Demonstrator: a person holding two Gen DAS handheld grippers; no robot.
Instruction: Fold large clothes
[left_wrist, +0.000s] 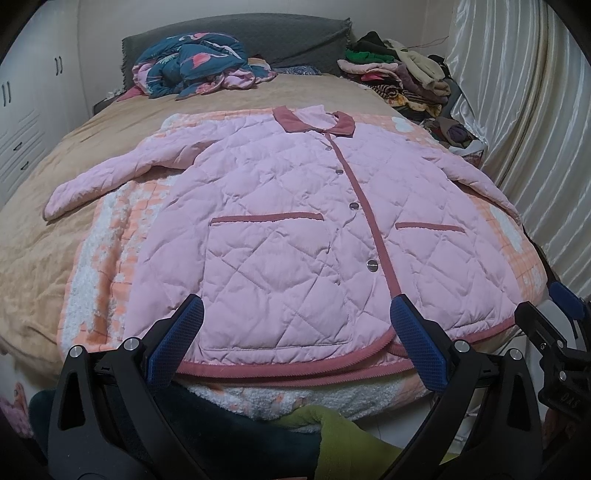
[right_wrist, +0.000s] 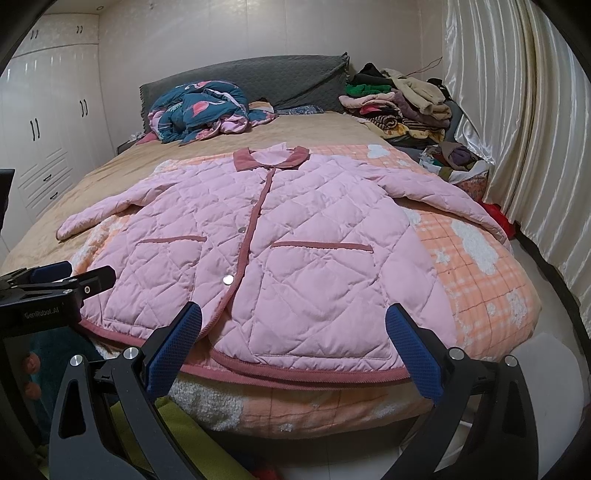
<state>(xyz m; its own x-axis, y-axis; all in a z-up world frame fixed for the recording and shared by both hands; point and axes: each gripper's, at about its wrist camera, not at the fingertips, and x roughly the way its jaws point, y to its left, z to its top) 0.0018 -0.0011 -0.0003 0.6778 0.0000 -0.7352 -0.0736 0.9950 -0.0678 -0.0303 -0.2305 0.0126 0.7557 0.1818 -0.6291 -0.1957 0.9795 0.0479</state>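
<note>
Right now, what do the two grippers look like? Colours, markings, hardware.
Both match. The left gripper and right gripper have black plastic frames with triangular cut-outs and silver round bolts. Their fingers carry blue pads with a fine diamond-grid texture. The left gripper's body reads "GenRobot.AI" in the right wrist view. No cables visible.

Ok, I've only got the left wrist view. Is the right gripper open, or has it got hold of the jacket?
Observer: The right gripper is open, jaws wide apart near the jacket hem, clamped on nothing.
Operator: What's past the sleeve on the curtain side?
Observer: A red item sits low beside the curtain, just beyond that sleeve. I can't tell what it is.
Operator: Anything on the wardrobe side of the bed?
Observer: A dark flat panel stands at that edge of the right wrist view.
</note>
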